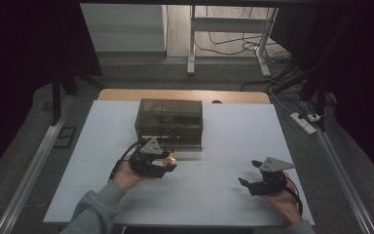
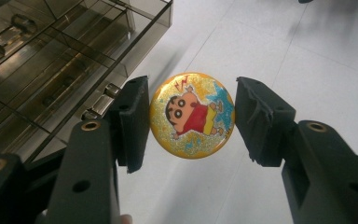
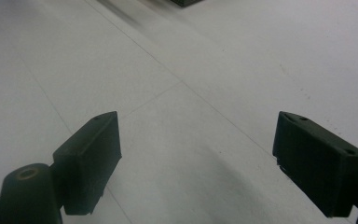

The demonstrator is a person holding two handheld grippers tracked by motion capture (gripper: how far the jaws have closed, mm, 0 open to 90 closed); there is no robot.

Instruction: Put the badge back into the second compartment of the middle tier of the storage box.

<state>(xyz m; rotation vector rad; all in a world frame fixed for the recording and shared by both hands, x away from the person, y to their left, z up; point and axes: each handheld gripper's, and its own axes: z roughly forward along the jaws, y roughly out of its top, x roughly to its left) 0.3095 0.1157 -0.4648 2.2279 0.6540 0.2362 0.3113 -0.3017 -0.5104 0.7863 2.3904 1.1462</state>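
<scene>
at the left of the high view, the left gripper [image 1: 168, 165] is seen just in front of a smoked, see-through box [image 1: 169, 123] that stands toward the far middle of the white table [image 1: 224, 195]. a small round badge [image 1: 170, 160] is pinched between its jaws and held above the table surface, close to the box's front. in that view the badge is too small for any picture to be made out, only a yellow and red spot. in the left gripper view the badge [image 2: 192, 115] is shown face-on, gripped at its two edges by the black pads: a cartoon child in a red shirt and yellow shorts is printed on a glittery gold ground, with red zigzag marks above and a blue star behind. no letters or brand can be read on it. the box [image 2: 51, 70] is cut off by the left and top edges there; dividers and small metal fittings are made out through its tinted walls, but what lies inside cannot be told.

further right, the right gripper [image 1: 250, 173] is held low over the bare table, well apart from the badge and the box, with its jaws spread wide and nothing between them. in the right gripper view [image 3: 196, 140], a dark corner at the top edge is cropped too tightly to be identified.
</scene>
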